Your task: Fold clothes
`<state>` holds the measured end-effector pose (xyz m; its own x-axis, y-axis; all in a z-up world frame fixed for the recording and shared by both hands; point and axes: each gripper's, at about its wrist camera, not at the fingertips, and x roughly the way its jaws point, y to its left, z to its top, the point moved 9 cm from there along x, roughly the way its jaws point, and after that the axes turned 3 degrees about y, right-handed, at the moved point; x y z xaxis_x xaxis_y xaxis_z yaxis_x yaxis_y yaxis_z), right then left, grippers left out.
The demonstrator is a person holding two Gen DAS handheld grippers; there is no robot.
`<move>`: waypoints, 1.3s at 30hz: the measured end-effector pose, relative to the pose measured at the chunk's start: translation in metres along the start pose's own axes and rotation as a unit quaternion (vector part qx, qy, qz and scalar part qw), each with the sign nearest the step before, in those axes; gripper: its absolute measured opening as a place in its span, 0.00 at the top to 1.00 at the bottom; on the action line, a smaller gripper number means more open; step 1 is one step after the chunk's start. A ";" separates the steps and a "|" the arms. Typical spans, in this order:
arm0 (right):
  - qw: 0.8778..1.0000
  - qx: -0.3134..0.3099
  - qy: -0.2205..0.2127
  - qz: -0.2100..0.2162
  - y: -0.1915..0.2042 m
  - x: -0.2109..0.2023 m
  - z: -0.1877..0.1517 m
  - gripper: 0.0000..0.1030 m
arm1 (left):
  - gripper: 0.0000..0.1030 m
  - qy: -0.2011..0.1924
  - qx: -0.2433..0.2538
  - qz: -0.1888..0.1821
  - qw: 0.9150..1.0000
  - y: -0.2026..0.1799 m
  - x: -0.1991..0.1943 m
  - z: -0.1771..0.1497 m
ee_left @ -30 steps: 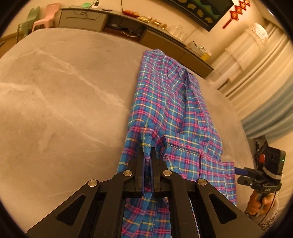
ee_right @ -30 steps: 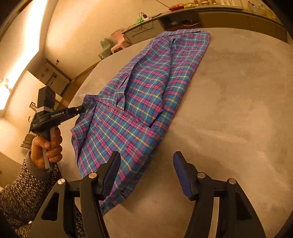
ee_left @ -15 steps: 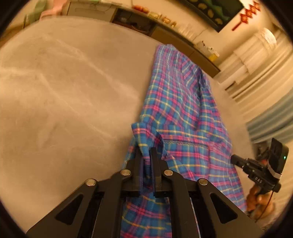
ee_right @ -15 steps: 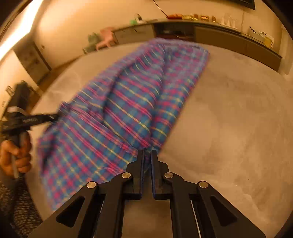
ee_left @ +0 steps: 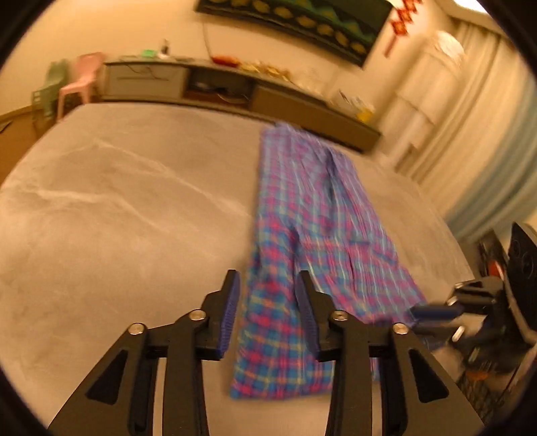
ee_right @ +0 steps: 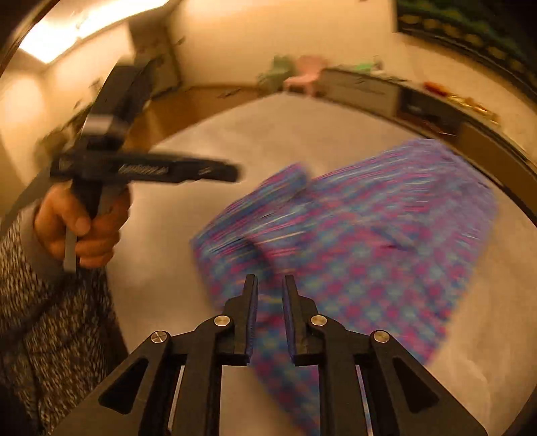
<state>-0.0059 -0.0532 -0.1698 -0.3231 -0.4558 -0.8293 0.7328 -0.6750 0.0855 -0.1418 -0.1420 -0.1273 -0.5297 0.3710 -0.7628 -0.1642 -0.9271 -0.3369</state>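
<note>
One plaid garment [ee_left: 312,214] lies lengthwise on the grey table [ee_left: 117,208], folded into a long strip that runs from the near edge toward the far side. In the right wrist view the cloth [ee_right: 369,241] is heavily blurred; details of its folds cannot be told.

Left gripper [ee_left: 268,291]: the jaws have just been opening and stand apart. The near end of the garment shows between and below them, and the pads do not press on it. Right gripper [ee_right: 270,288]: the jaws have just been opening and show a narrow gap. Cloth appears behind the gap, and no grip on it is visible.

In the right wrist view, the left gripper [ee_right: 231,172] is held above bare table beside the garment by one hand [ee_right: 80,228] in a speckled sleeve [ee_right: 40,318]. In the left wrist view, the right gripper [ee_left: 416,313] sits at the garment's right near corner.

Surroundings: one long low cabinet [ee_left: 235,90] stands behind the table, two plastic chairs [ee_left: 77,84] at its left end, one dark wall hanging [ee_left: 302,23] above, curtains [ee_left: 470,110] to the right. Nothing else rests on the table.
</note>
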 end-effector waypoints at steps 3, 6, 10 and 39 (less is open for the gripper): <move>0.998 -0.010 0.055 -0.031 -0.002 0.043 0.002 0.84 | 0.69 0.049 0.008 0.005 0.999 0.003 0.024 -0.018; 0.992 0.102 0.037 -0.072 -0.067 0.045 0.013 0.84 | 0.67 0.069 0.011 0.025 0.997 0.010 0.039 -0.027; 0.962 0.256 0.008 -0.095 -0.153 0.015 -0.003 0.81 | 0.66 0.074 0.020 0.040 0.996 0.008 0.040 -0.025; 0.962 0.263 -0.070 -0.041 -0.133 -0.073 -0.034 0.92 | 0.93 -0.065 0.032 0.003 0.997 -0.015 -0.023 0.043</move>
<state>-0.0593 0.0898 -0.1401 -0.4707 -0.4371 -0.7664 0.3100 -0.8952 0.3202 -0.1627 -0.1391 -0.0810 -0.6338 0.3598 -0.6847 -0.2116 -0.9321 -0.2940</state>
